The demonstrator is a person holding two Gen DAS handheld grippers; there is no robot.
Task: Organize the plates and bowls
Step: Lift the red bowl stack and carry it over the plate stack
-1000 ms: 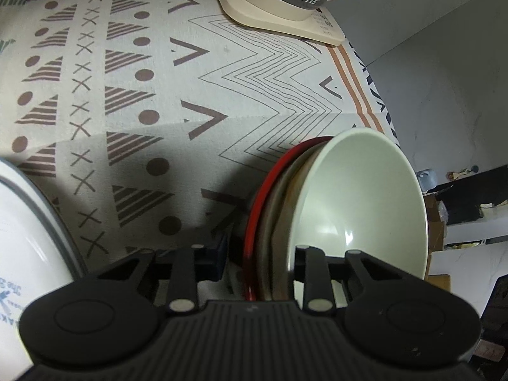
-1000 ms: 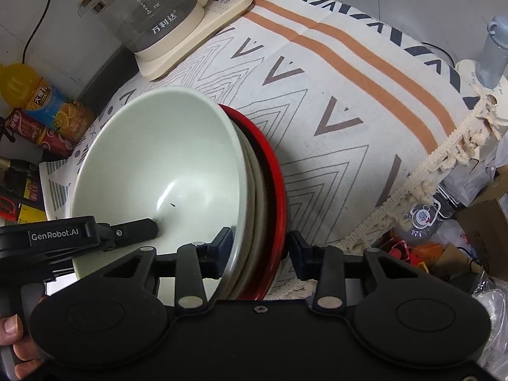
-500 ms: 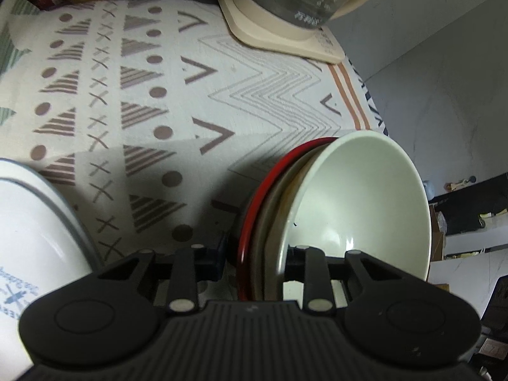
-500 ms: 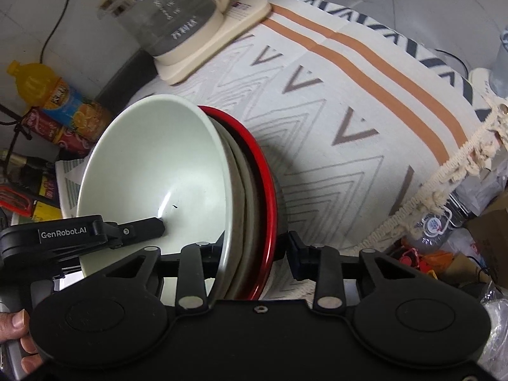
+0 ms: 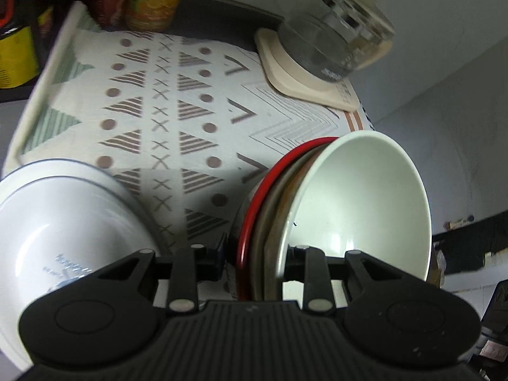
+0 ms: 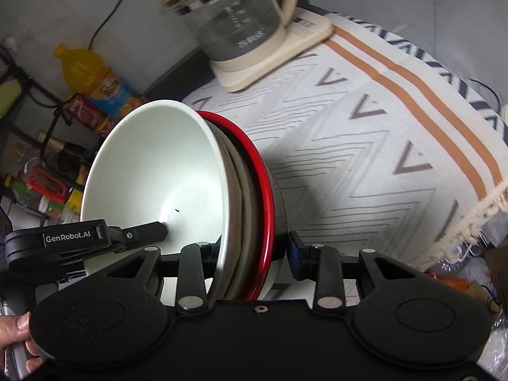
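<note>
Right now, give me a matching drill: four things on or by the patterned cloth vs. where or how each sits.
Things:
1. pale green bowl
2. red-rimmed plate
3. white bowl with blue print
4. glass kettle on a cream base

States:
A. resting on the cloth, off to the left of the left gripper
B. standing at the far end of the cloth
C. innermost of the held stack
D. outermost of the held stack

Pairs: 1-C, 2-D, 3-A, 4-B

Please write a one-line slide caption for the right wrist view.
Both grippers clamp a tilted stack of dishes, pale bowl on top, above the patterned tablecloth.
</note>
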